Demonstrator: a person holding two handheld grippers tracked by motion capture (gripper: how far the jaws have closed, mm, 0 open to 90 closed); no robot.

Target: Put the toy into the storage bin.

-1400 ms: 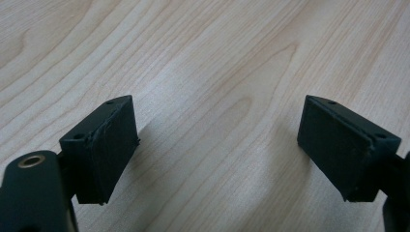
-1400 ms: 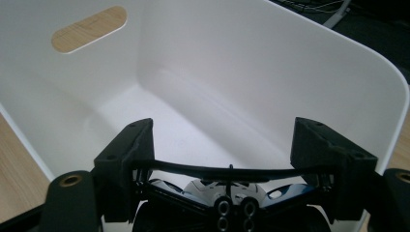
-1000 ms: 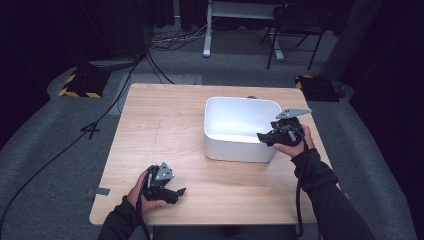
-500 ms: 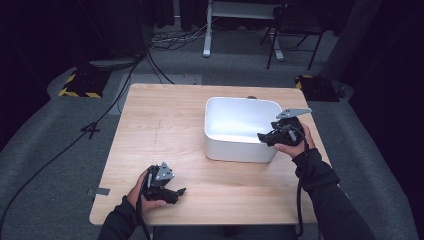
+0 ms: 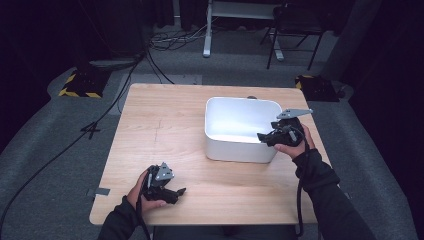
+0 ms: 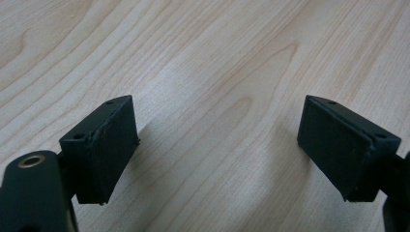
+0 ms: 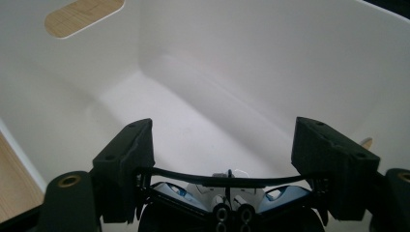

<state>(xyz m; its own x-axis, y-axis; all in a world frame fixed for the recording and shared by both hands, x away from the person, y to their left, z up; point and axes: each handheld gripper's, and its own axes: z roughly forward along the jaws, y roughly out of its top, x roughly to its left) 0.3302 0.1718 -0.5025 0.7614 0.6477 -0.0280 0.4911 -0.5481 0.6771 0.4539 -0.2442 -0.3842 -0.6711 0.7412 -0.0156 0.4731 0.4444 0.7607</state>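
Shows no shift from a second ago, with left gripper (image 5: 180,191) spread empty at near left of table (image 5: 165,130), right gripper (image 5: 260,136) over white tub (image 5: 235,150) at far right, grip on thin black strip (image 7: 227,180) impossible to tell, suggesting a pause.

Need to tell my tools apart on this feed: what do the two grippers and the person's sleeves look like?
Both grippers are black. The left gripper and right gripper each carry a grey three-cornered plate on top and end in two blocky black jaws with flat pads. A black cable trails from the right one. The sleeves are dark.
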